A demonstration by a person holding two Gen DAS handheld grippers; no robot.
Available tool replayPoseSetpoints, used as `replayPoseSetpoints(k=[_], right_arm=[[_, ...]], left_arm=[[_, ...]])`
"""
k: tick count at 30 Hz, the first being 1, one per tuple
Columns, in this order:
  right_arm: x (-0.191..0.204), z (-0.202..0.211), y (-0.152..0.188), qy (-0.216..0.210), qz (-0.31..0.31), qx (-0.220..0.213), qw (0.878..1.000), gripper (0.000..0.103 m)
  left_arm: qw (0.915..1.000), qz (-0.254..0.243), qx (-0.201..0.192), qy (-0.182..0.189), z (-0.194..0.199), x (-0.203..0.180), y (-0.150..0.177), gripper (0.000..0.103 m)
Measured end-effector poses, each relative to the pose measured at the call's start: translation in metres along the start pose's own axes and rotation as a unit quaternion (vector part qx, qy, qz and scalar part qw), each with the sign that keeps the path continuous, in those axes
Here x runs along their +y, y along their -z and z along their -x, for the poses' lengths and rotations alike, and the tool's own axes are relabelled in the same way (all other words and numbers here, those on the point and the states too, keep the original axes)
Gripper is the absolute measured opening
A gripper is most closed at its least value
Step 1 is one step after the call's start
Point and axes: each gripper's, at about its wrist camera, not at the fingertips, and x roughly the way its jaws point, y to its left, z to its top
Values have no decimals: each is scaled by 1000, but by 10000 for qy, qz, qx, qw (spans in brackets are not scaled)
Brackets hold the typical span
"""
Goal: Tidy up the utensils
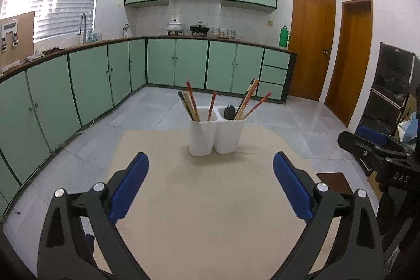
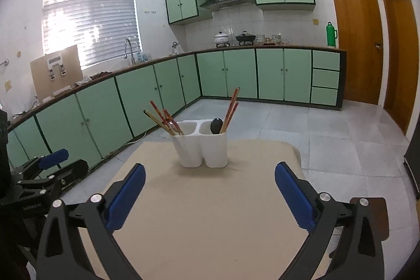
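Observation:
A white two-compartment utensil holder stands near the far edge of a beige table. Its left compartment holds several chopsticks. Its right compartment holds a black spoon and more chopsticks. My left gripper is open and empty, well short of the holder. In the right wrist view the holder, the chopsticks and the spoon show too. My right gripper is open and empty, also short of the holder. Each gripper shows at the other view's edge.
The table stands on a grey tiled floor. Green kitchen cabinets run along the left and back walls. Brown doors are at the right. A dark shelf unit stands at the far right.

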Motion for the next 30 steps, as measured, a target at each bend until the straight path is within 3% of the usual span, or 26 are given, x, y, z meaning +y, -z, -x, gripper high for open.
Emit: replayPoseSetpoints(k=[12, 30], right_arm=[[21, 30, -15, -16, 269, -241, 9993, 97], [29, 32, -18, -45, 357, -328, 9988, 97]], left_arm=[[9994, -15, -343, -28, 32, -7, -15, 93], [9986, -92, -518, -93, 43, -8, -21, 93]])
